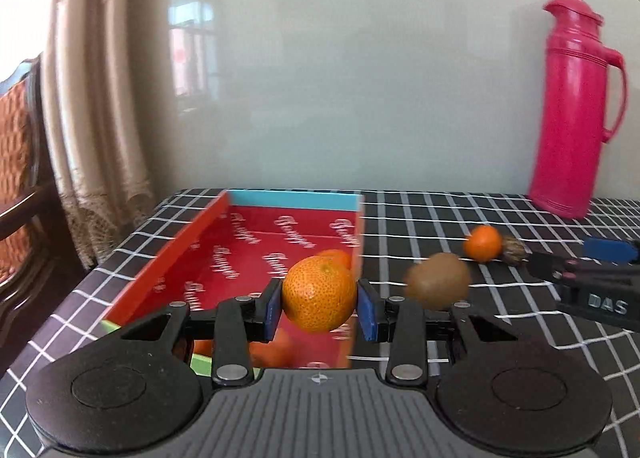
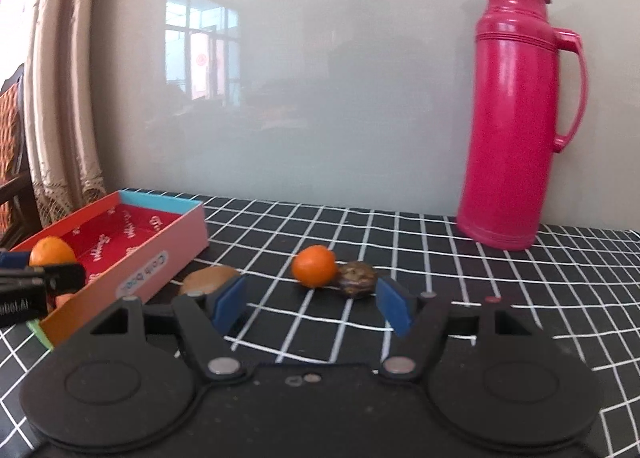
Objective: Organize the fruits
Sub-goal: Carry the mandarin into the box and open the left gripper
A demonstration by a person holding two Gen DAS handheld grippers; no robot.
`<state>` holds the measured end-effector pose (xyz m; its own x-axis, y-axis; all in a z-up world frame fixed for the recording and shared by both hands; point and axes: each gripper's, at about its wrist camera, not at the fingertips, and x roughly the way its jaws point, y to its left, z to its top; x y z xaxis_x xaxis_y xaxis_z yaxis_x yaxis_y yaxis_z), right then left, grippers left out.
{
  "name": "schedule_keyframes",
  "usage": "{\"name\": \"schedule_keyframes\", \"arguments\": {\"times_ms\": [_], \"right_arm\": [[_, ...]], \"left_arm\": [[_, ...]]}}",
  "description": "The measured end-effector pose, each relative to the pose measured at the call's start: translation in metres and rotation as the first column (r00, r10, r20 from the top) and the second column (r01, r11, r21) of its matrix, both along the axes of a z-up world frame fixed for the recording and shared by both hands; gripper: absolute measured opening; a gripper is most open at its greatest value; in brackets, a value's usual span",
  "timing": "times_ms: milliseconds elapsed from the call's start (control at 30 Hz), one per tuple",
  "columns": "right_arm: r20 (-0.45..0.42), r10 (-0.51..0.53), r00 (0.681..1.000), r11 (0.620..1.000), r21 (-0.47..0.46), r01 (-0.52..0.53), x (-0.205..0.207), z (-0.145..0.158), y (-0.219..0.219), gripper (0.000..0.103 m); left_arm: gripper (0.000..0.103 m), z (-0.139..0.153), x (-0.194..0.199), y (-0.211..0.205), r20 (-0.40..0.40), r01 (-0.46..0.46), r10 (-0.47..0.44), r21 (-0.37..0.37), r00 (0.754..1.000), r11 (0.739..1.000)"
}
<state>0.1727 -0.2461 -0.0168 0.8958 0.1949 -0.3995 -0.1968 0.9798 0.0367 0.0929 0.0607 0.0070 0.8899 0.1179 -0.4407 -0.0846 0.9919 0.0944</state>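
Observation:
My left gripper (image 1: 320,304) is shut on a large orange (image 1: 319,294) and holds it above the near right part of the red box (image 1: 180,254). More oranges lie in the box, one behind the held orange (image 1: 336,258) and some below it. A kiwi (image 1: 438,285) lies on the cloth right of the box. A small orange (image 1: 483,243) touches a dark brown fruit (image 1: 513,251) further right. My right gripper (image 2: 310,302) is open and empty, low over the cloth, facing the small orange (image 2: 314,266) and brown fruit (image 2: 357,279). The kiwi (image 2: 206,279) is by its left finger.
A tall pink thermos (image 2: 516,118) stands at the back right against the wall. The table wears a black cloth with white checks (image 2: 400,242). A curtain (image 1: 92,98) and a wooden chair (image 1: 20,178) are at the left, past the table's edge.

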Motion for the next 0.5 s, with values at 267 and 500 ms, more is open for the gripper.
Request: {"name": "schedule_keyframes", "arguments": {"times_ms": [267, 500], "right_arm": [[0.0, 0.044, 0.999, 0.999, -0.001, -0.044, 0.001, -0.003, 0.022, 0.071], [-0.001, 0.068, 0.998, 0.997, -0.022, -0.068, 0.001, -0.005, 0.034, 0.071]], "left_arm": [[0.039, -0.006, 0.003, 0.043, 0.001, -0.102, 0.102, -0.004, 0.995, 0.995], [0.039, -0.016, 0.013, 0.063, -0.018, -0.16, 0.159, -0.036, 0.987, 0.986]]}}
